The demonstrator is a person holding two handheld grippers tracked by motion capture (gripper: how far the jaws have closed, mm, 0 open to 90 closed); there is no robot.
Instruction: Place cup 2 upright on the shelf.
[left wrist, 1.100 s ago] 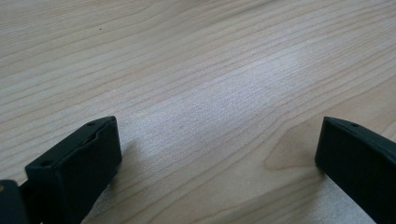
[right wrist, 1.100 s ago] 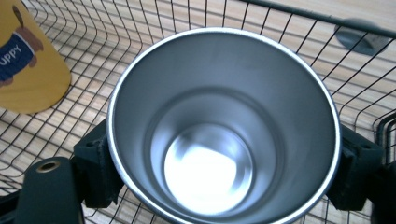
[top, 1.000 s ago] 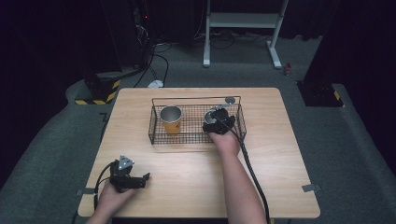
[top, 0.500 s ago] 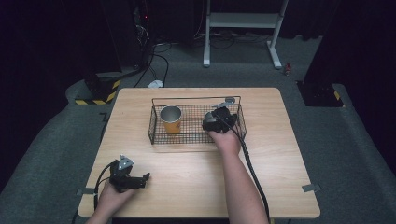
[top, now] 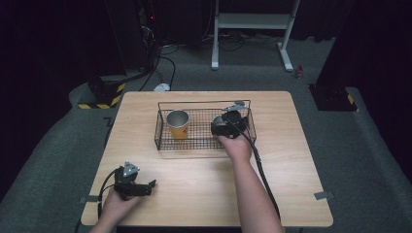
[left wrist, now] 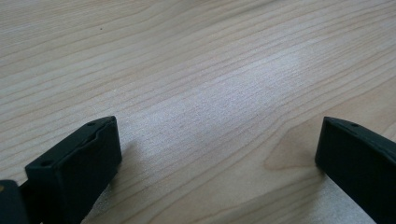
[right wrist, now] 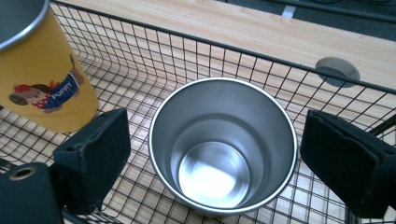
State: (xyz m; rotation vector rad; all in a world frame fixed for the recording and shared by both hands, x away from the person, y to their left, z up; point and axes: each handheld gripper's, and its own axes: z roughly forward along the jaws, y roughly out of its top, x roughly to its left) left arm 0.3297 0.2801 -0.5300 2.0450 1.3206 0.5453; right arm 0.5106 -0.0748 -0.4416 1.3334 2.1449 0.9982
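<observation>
Light wooden tabletop: carries all items. Black wire mesh basket: sits on the tabletop toward its far edge, rectangular, open at the top. Yellow metal cup with a cartoon dog print: stands upright inside the basket, in its left half. Plain silver steel cup: stands upright on the basket floor, just beside the yellow cup, mouth open and empty. Right tongs: inside the basket's right half, held from above, jaws spread wide on either side of the steel cup's rim, a gap showing on each side. Left tongs: well apart from the basket, low over the tabletop's near left corner, jaws spread with bare wood between them.
</observation>
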